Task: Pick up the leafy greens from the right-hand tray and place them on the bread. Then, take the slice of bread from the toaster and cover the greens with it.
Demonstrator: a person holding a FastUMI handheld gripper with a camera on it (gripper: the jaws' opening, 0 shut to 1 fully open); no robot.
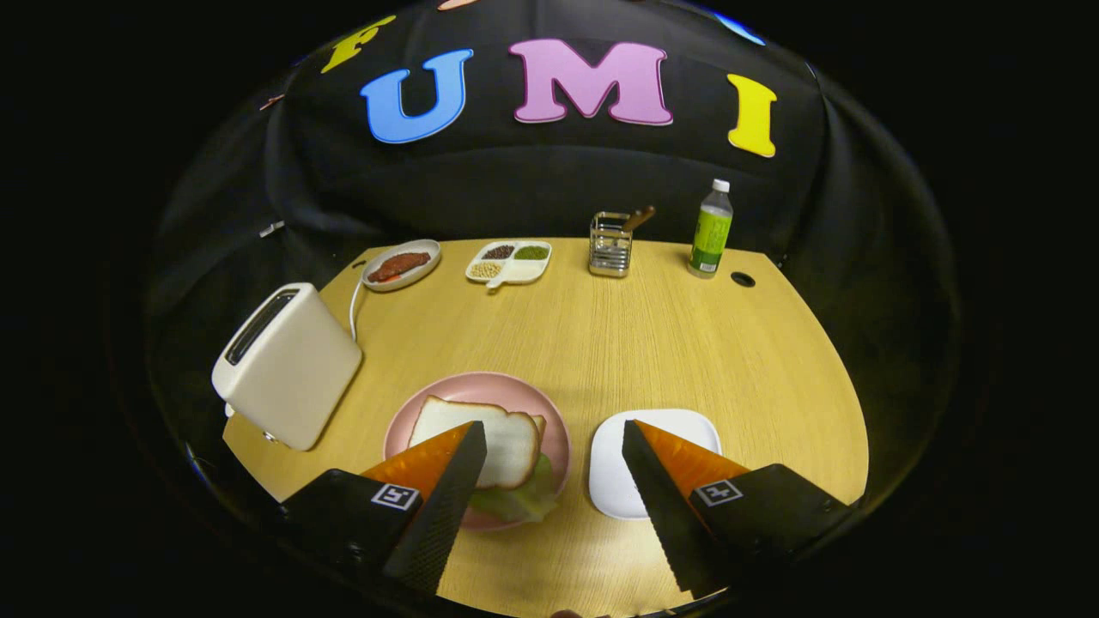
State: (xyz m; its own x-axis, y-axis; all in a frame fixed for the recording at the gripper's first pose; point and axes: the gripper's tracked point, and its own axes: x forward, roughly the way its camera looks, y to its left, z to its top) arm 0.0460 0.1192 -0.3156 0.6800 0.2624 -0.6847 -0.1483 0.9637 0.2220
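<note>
At the bottom of the frame the gripper (549,481) hangs released, its two fingers spread wide with nothing but bare table (601,343) between them, which fits a task that looks finished. The left finger overlaps the near edge of the pink plate (562,438) at lower centre. On that plate the top bread slice (506,442) lies flat over the leafy greens (524,498), whose green edge pokes out at the near right side; a sliver of a lower slice shows at its right edge, so the greens seem to be sandwiched as asked. Just right of the plate, under the right finger, sits the white square tray (678,425), now bare, presumably the one the greens came from. At middle left the white toaster (288,365) stands on the table's edge, its slot dark and apparently without bread, its cord trailing back. Nothing stands between gripper and plate; the toaster is the nearest obstacle for a leftward move. Along the far edge, from upper left to right: an oval dish with reddish meat (399,264), a divided condiment dish (509,260), a metal utensil holder (610,245) with a wooden handle sticking out, and a green-labelled bottle (711,230) beside a cable hole.
</note>
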